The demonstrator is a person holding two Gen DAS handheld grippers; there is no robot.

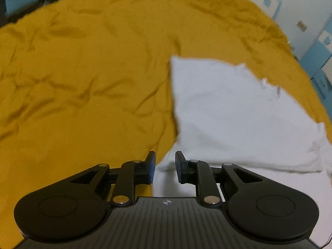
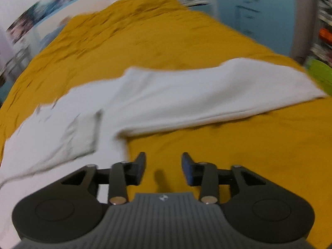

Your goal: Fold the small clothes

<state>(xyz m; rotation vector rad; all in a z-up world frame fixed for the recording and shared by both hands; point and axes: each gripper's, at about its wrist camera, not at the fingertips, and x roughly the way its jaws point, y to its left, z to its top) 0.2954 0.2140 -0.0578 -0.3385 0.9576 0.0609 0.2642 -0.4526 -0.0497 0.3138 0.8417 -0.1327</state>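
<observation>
A white garment (image 1: 228,114) lies partly folded on a mustard-yellow bedspread (image 1: 83,72). In the left wrist view it fills the right half, with a folded flap on top. My left gripper (image 1: 165,162) hovers over the garment's near left edge, its jaws a little apart with nothing between them. In the right wrist view the white garment (image 2: 166,97) stretches across the middle, with a sleeve or leg running to the right. My right gripper (image 2: 163,164) is open above bare bedspread (image 2: 238,145), just right of the garment's near part, and holds nothing.
The bedspread covers the whole bed in both views. A bright green object (image 2: 320,74) sits at the bed's right edge. Blue and white furniture (image 1: 315,47) and a wall stand beyond the bed. Cluttered shelves (image 2: 324,31) show at the far right.
</observation>
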